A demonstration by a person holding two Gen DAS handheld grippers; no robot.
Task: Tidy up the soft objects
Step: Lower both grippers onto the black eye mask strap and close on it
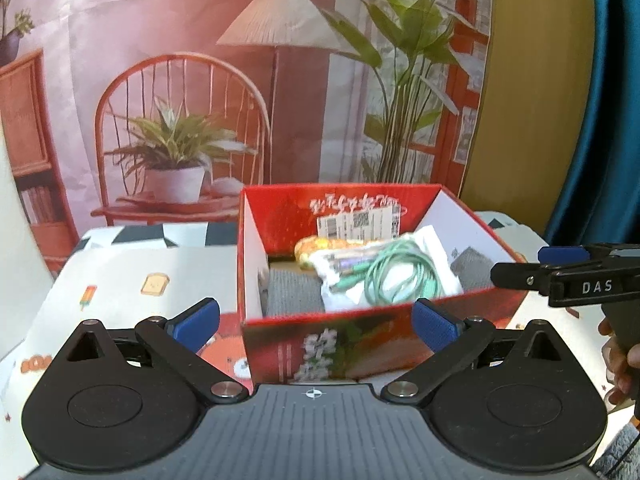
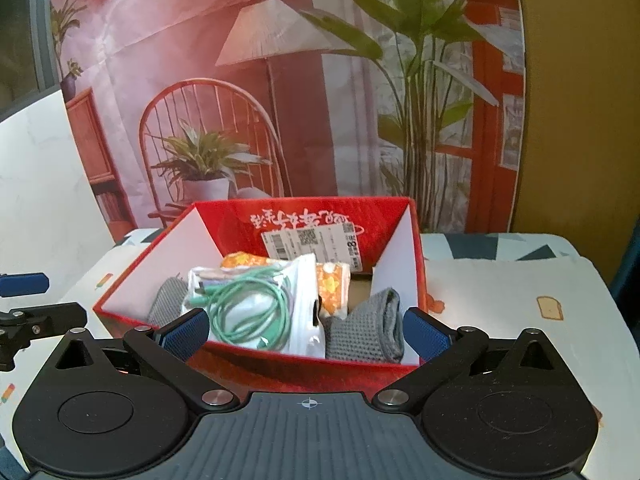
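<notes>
Both claws stood with their jaws wide apart and nothing between them. From its own camera the left claw (image 1: 316, 318) faced the near wall of a red cardboard box (image 1: 320, 344), its blue pads (image 1: 198, 322) on either side of that wall but clear of it. The right claw (image 2: 306, 332) framed the same box (image 2: 280, 372) from the other side, pads likewise off the card; in the left view it showed at the right edge, held by a person's hand (image 1: 622, 364).

Inside the box lay the soft things. A grey knitted cloth (image 2: 366, 330), folded and ribbed, sat in the near right corner in the right view, with more grey knit (image 2: 168, 302) at the left wall. Over the middle rested a clear plastic pouch (image 2: 308, 280) holding a coiled green cable (image 2: 248, 312). Behind it an orange and yellow patterned fabric piece (image 2: 332, 286) leaned toward the back wall, just below a white barcode label (image 2: 312, 246).

The box stood on a table (image 2: 500, 300) covered with a white cartoon-print cloth, in front of a printed room backdrop (image 2: 280, 80).
</notes>
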